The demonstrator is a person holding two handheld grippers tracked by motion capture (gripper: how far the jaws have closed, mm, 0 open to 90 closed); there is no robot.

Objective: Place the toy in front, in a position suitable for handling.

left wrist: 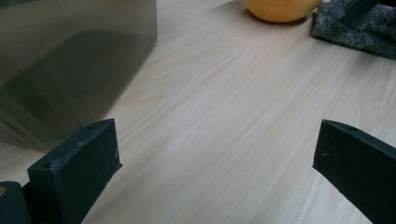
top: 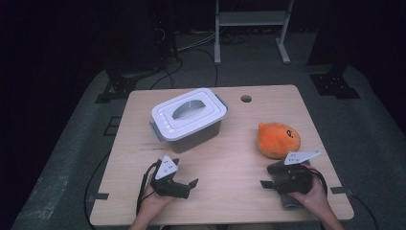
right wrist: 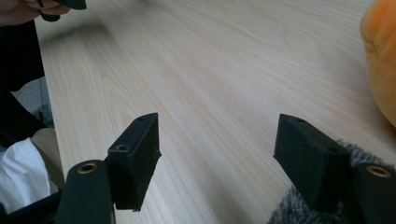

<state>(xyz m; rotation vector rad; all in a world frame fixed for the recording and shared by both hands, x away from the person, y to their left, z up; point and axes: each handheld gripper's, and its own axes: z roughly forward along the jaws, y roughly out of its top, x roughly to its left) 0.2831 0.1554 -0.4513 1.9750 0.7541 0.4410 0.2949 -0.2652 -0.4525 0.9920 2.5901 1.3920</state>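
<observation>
A grey see-through box with a white handled lid (top: 189, 117) stands left of the table's middle; its wall (left wrist: 70, 70) looms in the left gripper view. An orange plush toy (top: 278, 140) lies at the right, with its edge (left wrist: 280, 8) and side (right wrist: 383, 56) in the gripper views. My left gripper (top: 191, 184) rests near the front edge, pointing right, open and with nothing between its jaws (left wrist: 217, 158). My right gripper (top: 265, 183) points left, open with nothing in it (right wrist: 219, 154), lying over a grey fuzzy cloth (top: 289, 197).
The light wooden table (top: 230, 158) has a round cable hole (top: 246, 98) at its back. The grey cloth (left wrist: 359, 28) lies just in front of the plush. A metal stand (top: 251, 28) and dark equipment sit on the floor beyond the table.
</observation>
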